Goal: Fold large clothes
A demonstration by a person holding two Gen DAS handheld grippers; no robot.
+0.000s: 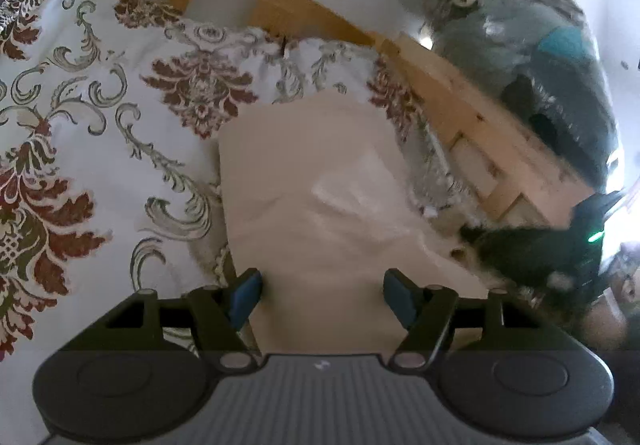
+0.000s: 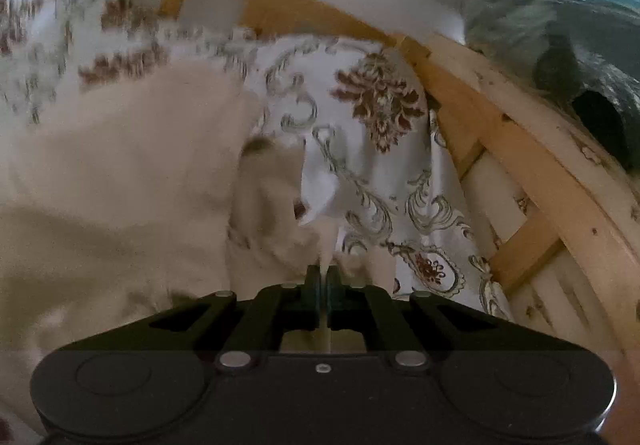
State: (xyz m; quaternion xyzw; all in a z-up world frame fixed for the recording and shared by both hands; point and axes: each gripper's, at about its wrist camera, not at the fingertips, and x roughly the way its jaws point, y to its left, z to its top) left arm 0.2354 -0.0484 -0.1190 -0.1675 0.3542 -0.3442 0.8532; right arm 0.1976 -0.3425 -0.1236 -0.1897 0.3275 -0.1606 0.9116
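Cloth (image 2: 120, 181), cream, soft and light, lies on my patterned bedspread (image 1: 80, 93), near the wooden bedframe (image 1: 480, 125). My right tongs (image 2: 323, 273) are pinched tight on its bunched edge; my left tongs (image 1: 320, 297) gape wide over it, holding nothing. I judge corners grip best. Bundled bedding (image 1: 540, 65) sits beyond the frame.

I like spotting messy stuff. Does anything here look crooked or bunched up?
Yes. The cream garment is rumpled on its right side, where the right tool pinches a bunched edge. Its far edge lies slanted on the flowery bedspread. Nothing looks torn or spilled.
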